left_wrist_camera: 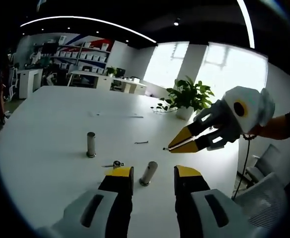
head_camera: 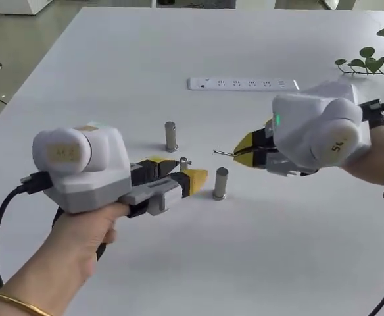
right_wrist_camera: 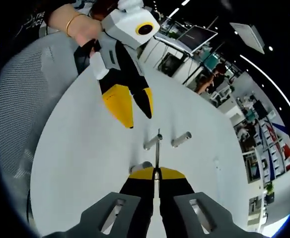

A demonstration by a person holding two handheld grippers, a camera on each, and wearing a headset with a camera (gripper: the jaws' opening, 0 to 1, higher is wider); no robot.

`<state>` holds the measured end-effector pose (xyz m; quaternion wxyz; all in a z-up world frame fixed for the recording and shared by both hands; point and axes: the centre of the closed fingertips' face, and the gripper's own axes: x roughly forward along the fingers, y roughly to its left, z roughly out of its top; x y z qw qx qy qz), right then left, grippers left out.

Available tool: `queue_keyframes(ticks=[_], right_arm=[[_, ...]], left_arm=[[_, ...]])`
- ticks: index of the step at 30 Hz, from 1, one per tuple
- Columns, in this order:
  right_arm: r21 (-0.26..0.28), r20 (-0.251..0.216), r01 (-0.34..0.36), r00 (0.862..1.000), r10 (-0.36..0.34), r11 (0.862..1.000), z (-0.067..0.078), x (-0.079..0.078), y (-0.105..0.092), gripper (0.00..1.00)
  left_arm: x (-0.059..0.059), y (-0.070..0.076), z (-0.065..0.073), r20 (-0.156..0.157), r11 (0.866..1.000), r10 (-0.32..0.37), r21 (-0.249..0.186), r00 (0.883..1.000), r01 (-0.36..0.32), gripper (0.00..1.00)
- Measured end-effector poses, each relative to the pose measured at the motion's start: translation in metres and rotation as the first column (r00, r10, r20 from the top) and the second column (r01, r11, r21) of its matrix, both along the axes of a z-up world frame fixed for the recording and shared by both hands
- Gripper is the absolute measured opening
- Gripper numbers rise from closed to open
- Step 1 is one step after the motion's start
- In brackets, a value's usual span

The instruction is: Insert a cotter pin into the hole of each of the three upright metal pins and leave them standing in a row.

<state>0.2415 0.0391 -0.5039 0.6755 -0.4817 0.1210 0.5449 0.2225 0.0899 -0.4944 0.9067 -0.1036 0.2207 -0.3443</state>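
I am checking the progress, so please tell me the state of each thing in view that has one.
Left gripper: open, holds nothing.
Right gripper: shut on a cotter pin.
Far pin: upright, no cotter seen in it.
Middle pin: upright, a cotter seems to be through it.
Near pin: upright, no cotter seen in it.
Loose cotter: lies flat on the table.

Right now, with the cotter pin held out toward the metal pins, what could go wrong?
The right gripper pinches the cotter pin by one end, so it may twist or slip. The left gripper is open and the nearest metal pin stands ungripped; a push could topple it.
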Motion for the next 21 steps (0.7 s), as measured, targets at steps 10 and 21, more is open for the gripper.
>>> queue_keyframes(ticks=[10,21], right_arm=[[0.007,0.066,-0.075,0.995,0.074,0.997,0.005,-0.021,0.016,0.0],[0.002,0.084,-0.101,0.991,0.1,0.995,0.006,-0.028,0.022,0.0]], left_arm=[[-0.006,-0.017,0.002,-0.066,0.996,-0.029,-0.089,0.997,0.023,0.19],[-0.008,-0.024,0.003,-0.078,0.993,-0.035,-0.113,0.996,0.026,0.03]])
